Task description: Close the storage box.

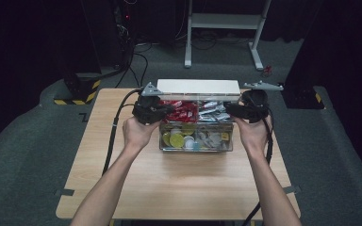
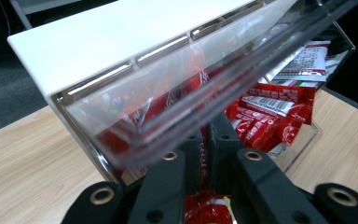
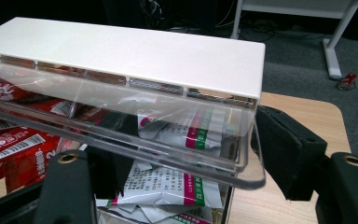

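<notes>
Dark floor and cable clutter ring my wooden table [image 1: 122, 179], and the clear organiser box [image 1: 195, 141] sits at its far middle, its white-backed lid [image 1: 198, 87] tilted part-way up on the rear hinge.

On the left, my left gripper [image 1: 167, 109] has its jaws pressed together on the lid's clear front lip; in the left gripper view the black fingertips [image 2: 221, 135] pinch that edge with almost no gap, above the red snack wrappers [image 2: 270, 116] in the rear left compartment. The front compartments in the middle hold gold coin-like discs [image 1: 175, 137] and small pale items.

On the right, my right gripper [image 1: 230, 109] straddles the lid's corner with its jaws spread, one pad [image 3: 289, 149] outside the lid's end and not gripping. White-and-green sachets [image 3: 168, 182] lie beneath.

I judge the lid is being swung on its hinge. To do it well I'd keep the left pinch deep on the lip, follow the hinge arc rather than pull forward, and let the right jaws steady the corner so the light box doesn't slide or twist.
</notes>
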`<state>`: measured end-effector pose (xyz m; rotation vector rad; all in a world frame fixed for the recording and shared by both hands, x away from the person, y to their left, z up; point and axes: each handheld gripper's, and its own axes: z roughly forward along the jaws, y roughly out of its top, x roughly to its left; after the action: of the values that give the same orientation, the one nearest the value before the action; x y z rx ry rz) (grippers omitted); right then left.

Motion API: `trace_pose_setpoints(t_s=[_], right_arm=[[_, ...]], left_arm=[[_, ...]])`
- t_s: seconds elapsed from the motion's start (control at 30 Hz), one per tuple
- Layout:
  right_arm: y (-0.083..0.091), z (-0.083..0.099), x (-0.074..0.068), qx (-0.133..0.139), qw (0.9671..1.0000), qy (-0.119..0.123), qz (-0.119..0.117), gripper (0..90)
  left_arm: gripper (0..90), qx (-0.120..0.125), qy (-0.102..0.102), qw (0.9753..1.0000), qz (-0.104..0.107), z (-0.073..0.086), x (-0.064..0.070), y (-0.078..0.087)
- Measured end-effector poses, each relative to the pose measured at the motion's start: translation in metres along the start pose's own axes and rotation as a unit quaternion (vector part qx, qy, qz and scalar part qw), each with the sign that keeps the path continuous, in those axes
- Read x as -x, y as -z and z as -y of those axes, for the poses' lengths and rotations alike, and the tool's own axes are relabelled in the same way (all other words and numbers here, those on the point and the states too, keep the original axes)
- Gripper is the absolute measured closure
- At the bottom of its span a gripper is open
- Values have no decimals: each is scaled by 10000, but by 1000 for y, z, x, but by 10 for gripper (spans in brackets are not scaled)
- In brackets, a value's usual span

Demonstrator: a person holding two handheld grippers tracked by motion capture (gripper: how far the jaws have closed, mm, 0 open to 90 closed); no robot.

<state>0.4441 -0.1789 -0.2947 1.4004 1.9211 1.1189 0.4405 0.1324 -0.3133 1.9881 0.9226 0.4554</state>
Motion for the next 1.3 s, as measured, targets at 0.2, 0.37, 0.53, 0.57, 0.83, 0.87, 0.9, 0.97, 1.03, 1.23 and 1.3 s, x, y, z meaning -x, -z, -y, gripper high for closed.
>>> trace_pose_setpoints(t_s=[0.2,0.37,0.53,0.57,0.83,0.87,0.9,0.97,1.03,1.23,1.3], right_arm=[[0,0,0,15,10000,0,1,318],[0,-1,0,23,10000,-24,-5,317],[0,0,0,24,10000,-29,-6,317],[0,0,0,24,10000,-29,-6,317],[0,-1,1,42,10000,-45,-25,318],[0,-1,1,45,10000,-53,-24,318],[0,-1,1,47,10000,-48,-20,317],[0,-1,1,45,10000,-44,-27,318],[0,-1,1,45,10000,-46,-28,318],[0,-1,1,47,10000,-65,-40,318],[0,-1,1,44,10000,-64,-33,318]], left_arm=[[858,54,-3,10000,64,3,0,7],[859,88,-21,9999,106,4,1,12],[860,116,-37,9998,140,6,2,17],[860,121,-33,9998,144,7,2,18],[861,135,-21,9998,157,11,2,26],[861,134,-29,9998,152,11,2,26],[861,129,-29,9998,150,11,2,27],[861,138,-25,9998,152,13,3,28],[861,149,-21,9998,158,14,3,29],[862,187,-1,9997,170,19,3,35],[862,202,15,9996,212,21,4,37]])
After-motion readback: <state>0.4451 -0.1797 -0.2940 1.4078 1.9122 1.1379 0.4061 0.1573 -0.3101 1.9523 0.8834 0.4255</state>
